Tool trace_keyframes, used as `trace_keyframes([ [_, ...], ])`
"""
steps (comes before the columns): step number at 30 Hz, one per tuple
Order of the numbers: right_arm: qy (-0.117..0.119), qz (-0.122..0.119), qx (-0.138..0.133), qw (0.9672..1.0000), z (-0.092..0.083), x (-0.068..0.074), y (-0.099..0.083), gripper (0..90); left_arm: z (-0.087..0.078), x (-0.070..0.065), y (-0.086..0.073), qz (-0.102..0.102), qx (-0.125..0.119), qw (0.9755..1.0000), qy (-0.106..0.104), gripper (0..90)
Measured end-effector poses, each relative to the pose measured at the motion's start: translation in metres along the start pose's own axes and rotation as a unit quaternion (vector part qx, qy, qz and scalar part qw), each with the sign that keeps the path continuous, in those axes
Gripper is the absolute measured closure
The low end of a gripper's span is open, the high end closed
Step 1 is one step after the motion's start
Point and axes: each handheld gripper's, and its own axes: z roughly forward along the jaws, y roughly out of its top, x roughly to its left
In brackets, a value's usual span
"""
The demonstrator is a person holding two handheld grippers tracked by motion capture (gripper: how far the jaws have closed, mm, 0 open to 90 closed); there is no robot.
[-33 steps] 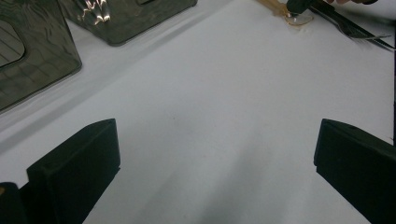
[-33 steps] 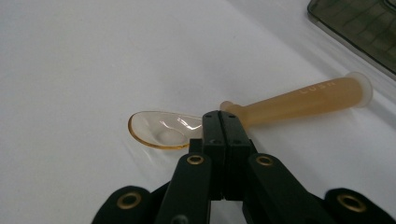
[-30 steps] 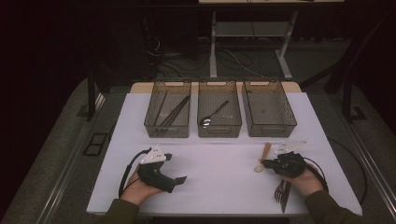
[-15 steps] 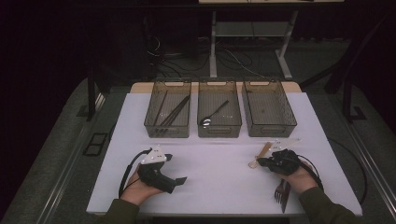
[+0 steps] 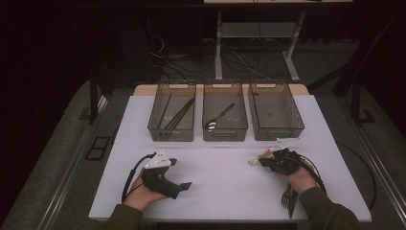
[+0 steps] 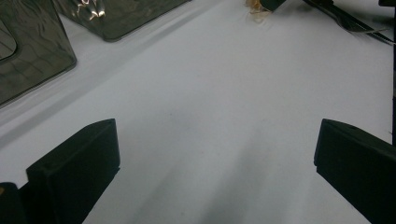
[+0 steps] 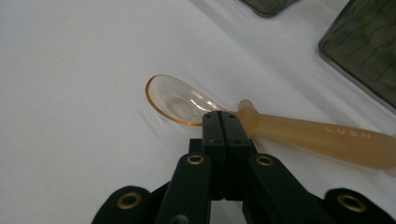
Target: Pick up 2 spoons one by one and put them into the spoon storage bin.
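Right gripper [image 5: 261, 162] low over the white table [image 5: 225, 191], near its right front part, jaws fully together in the right gripper view [image 7: 220, 122], tips at the neck of an amber plastic spoon [image 7: 280, 126], where bowl meets handle. Whether really pinched on the spoon's edge or just pressed beside it: cannot tell, since no gap between the pads shows. Spoon lying flat on the table, clear bowl up and pointing away from the hand, handle running off toward the right edge of that view; in the high view just a pale tip [image 5: 252, 163] at the front of the gripper. Left gripper [image 5: 184, 187] resting on the table at the left front, held in the left hand [image 5: 143, 191], jaws wide apart, nothing between them but bare table surface in the left gripper view. Dark fork [image 5: 288, 197] on the table just beside the right wrist. Three smoky trays in a row at the far side: left tray [image 5: 153, 127] with long dark sticks, middle tray [image 5: 225, 132] with a dark spoon, right tray [image 5: 297, 127].
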Motion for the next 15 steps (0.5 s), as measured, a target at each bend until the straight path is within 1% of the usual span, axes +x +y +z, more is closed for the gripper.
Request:
trace_keyframes([
  [10, -0.003, 0.004, -0.002, 1.0, 0.011, -0.002, 0.012, 89.5, 0.0, 0.0, 0.0, 0.002, 0.001, 1.0, -0.003, 0.0],
  [15, -0.004, 0.011, -0.003, 0.9999, 0.016, -0.004, 0.017, 89.5, 0.001, 0.0, 0.0, 0.004, 0.002, 1.0, -0.004, 0.0],
])
